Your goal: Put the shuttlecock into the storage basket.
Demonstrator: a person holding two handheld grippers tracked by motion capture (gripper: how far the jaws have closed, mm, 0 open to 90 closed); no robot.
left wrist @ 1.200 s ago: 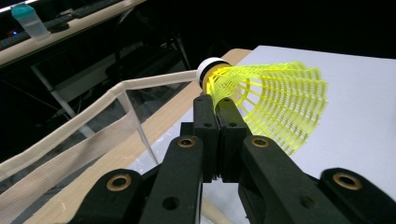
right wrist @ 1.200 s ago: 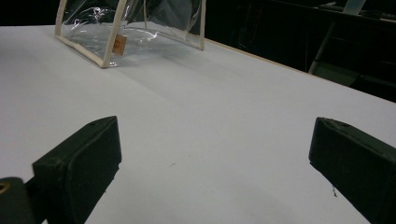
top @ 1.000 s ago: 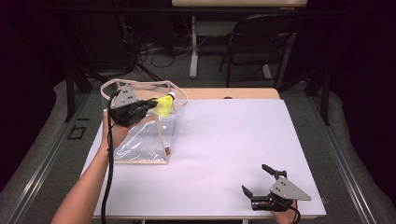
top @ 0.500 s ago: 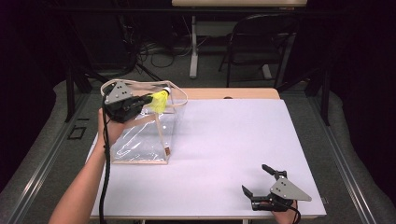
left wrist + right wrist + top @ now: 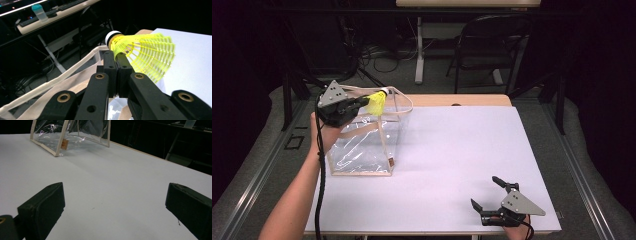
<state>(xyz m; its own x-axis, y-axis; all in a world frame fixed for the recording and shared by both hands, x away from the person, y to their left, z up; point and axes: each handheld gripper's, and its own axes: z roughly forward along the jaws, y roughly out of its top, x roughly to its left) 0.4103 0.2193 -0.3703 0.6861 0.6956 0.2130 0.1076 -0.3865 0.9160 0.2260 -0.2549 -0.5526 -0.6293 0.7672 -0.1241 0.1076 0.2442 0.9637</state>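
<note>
Yellow plastic netting sticks out from the jaws of the left gripper [image 5: 117, 58]: they are squeezed together on the shuttlecock [image 5: 147, 53], pinching the edge of its skirt close to the white and black cork end. In the left gripper view the cork points up and away from the jaws, and the wide open skirt fans out to the right, so the long line of the shuttlecock runs across the jaws, not along them.

In the high view the left gripper [image 5: 364, 101] holds the shuttlecock [image 5: 376, 102] up in the air at the far left of the scene, right over the open top of the clear bag [image 5: 362, 145]. The bag stands on the white surface [image 5: 452, 165], just below the jaws. Its pale handle [image 5: 404, 102] loops around near the shuttlecock.

So the thing that matters is this: the bag's mouth lies straight down from the shuttlecock. I think a small drop down, and then letting go, would put it inside. The handle is close, and it could get in the way.

The right gripper [image 5: 488, 194] rests at the near right edge of the surface, far from the bag. Its jaws are wide apart with nothing between them. The left hand is much nearer.
</note>
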